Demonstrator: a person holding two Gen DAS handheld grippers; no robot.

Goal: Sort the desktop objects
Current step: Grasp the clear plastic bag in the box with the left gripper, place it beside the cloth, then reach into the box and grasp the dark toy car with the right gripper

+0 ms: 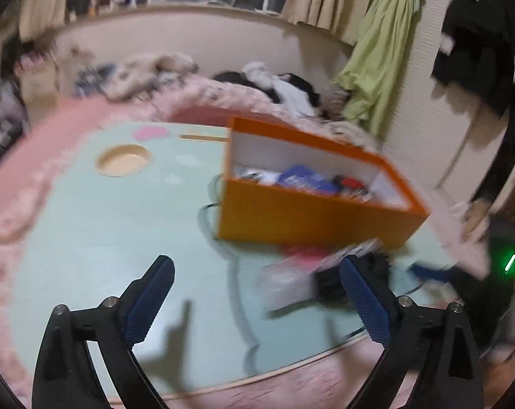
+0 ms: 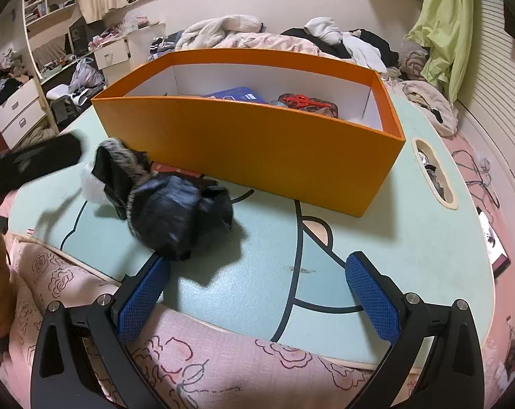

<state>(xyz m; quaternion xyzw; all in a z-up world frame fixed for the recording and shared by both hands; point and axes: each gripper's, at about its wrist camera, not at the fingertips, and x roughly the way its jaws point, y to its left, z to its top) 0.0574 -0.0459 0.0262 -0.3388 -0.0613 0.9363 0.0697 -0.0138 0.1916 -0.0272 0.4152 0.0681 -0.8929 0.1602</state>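
Note:
An orange box with a white inside stands on the pale green table. It holds a blue packet and a red item. In front of its left end lies a black furry glove-like bundle beside a white fluffy piece. My right gripper is open just short of the bundle, its left pad close under it. The left wrist view is blurred: the left gripper is open and empty, the orange box ahead on the right, a clear bag and dark clutter by its right finger.
A round recess and a long slot are cut into the tabletop. A pink blanket lies along the near edge. A blurred dark shape reaches in from the left. A bed piled with clothes lies behind.

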